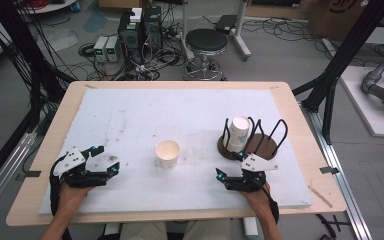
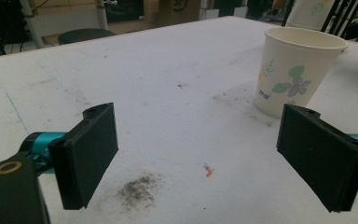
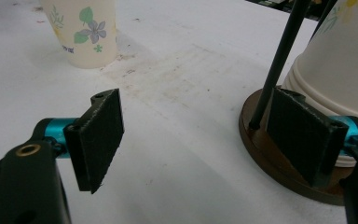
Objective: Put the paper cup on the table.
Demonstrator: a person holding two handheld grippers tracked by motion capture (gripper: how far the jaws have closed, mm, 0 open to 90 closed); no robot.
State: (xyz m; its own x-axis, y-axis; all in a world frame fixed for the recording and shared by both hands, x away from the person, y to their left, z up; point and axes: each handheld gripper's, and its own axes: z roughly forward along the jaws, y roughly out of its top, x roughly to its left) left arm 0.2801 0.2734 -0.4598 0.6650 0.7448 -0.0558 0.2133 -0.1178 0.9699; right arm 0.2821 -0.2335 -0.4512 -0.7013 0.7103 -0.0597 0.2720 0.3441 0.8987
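A single paper cup (image 1: 168, 153) with a flower print stands upright on the white board, mouth up, between my two hands. In the left gripper view the paper cup (image 2: 297, 71) is ahead to the right; in the right gripper view the paper cup (image 3: 84, 31) is far left. A stack of upside-down cups (image 1: 239, 134) sits in a black wire holder (image 1: 275, 136) on a round brown base (image 3: 279, 158). My left gripper (image 1: 106, 161) rests on the board at the left, open, nothing between its pads (image 2: 88, 151). My right gripper (image 1: 231, 166) is open just in front of the holder.
The white foam board (image 1: 145, 110) covers a wooden table (image 1: 300, 115). A dark smudge (image 2: 137, 189) and a small red fleck (image 2: 208, 171) mark the board. Beyond the table stand a black stool (image 1: 206, 42), computers and cables (image 1: 140, 35). A black frame post (image 1: 340, 60) rises at right.
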